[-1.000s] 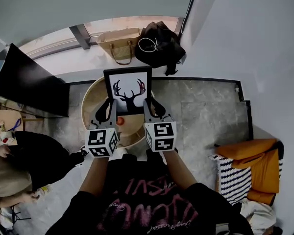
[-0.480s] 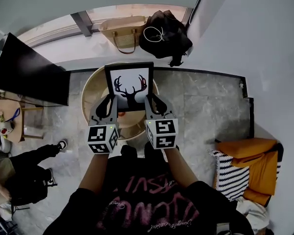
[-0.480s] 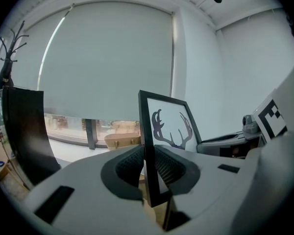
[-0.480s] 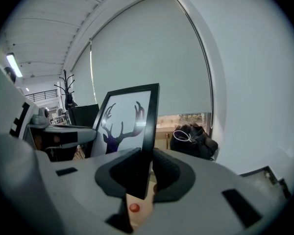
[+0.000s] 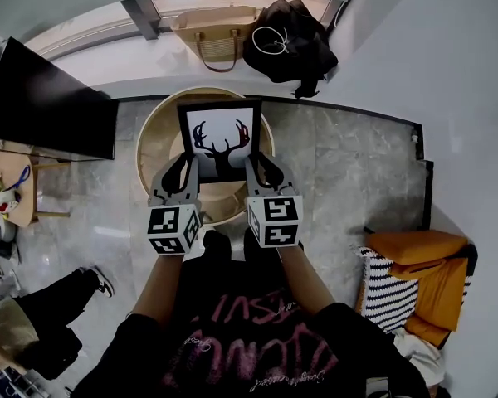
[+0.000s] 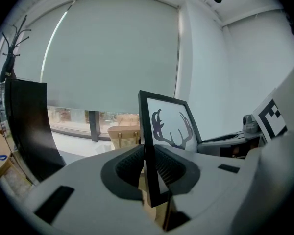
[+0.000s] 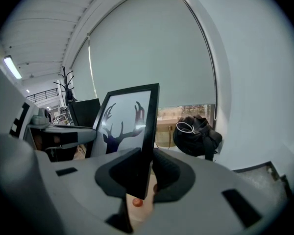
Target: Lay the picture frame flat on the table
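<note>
The picture frame [image 5: 221, 138] is clamped by the left gripper [image 5: 183, 172] and right gripper [image 5: 261, 171]. It is held over a round table [image 5: 153, 152] on marble floor [image 5: 340, 172].

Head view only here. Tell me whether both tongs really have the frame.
Observer: The left tongs do. The left gripper view shows them shut on the left edge of the frame, which stands upright.
Operator: Now the right.
Observer: The right tongs are shut on its right edge, low down near the bottom corner.
Operator: Report anything under it.
Observer: The right gripper view shows a small orange thing just below the frame's lower edge. I cannot tell what it is.
</note>
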Available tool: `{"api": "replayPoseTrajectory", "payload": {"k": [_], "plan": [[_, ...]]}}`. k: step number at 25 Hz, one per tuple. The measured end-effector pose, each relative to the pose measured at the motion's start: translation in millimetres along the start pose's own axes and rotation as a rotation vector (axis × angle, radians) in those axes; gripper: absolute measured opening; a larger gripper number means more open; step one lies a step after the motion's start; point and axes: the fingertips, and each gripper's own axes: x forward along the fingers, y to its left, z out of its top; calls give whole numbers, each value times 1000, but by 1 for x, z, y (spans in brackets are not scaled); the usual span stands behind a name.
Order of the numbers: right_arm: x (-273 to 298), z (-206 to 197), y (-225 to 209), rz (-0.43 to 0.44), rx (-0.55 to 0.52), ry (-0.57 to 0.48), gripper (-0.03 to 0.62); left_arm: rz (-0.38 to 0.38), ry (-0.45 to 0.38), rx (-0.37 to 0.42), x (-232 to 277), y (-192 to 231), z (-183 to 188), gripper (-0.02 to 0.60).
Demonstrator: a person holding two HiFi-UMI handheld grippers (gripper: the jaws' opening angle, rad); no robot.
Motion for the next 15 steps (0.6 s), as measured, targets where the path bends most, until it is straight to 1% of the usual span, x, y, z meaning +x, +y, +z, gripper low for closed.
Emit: {"api": "replayPoseTrajectory", "payload": {"k": [15], "plan": [[19,-38,0,6,30,81,83,5,78,-25,12,9,-41,72]]}}
